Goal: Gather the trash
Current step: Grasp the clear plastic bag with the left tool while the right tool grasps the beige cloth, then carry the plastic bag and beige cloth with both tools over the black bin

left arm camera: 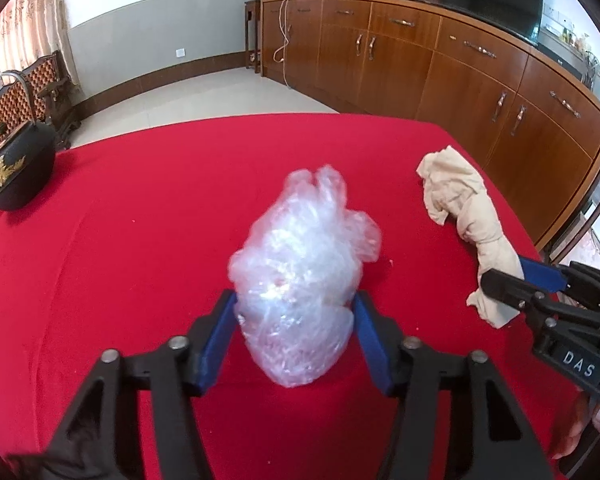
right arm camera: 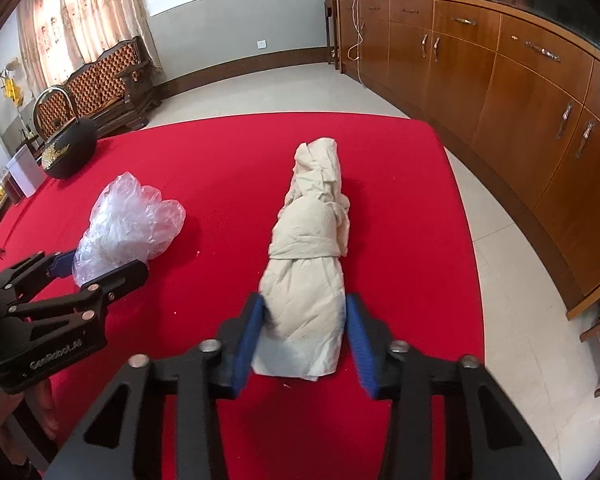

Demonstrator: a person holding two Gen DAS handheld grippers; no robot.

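Note:
A crumpled clear plastic bag (left arm camera: pixel 300 264) lies on the red tablecloth (left arm camera: pixel 140 208). My left gripper (left arm camera: pixel 296 316) has its blue pads on both sides of the bag's near end, touching it. The bag also shows in the right wrist view (right arm camera: pixel 124 224), with the left gripper (right arm camera: pixel 96 268) around it. A crumpled beige paper wad (right arm camera: pixel 312 248) lies lengthwise in front of my right gripper (right arm camera: pixel 306 320), whose blue pads press its near end on both sides. In the left wrist view the wad (left arm camera: pixel 460 208) runs to the right gripper (left arm camera: pixel 516 280).
A black teapot (left arm camera: pixel 16 176) with a gold pattern stands at the table's far left corner. A long wooden cabinet (left arm camera: pixel 460 72) runs along the right beyond the table edge. A wooden bench (right arm camera: pixel 108 84) stands by the curtain. The tiled floor (right arm camera: pixel 512 280) lies right of the table.

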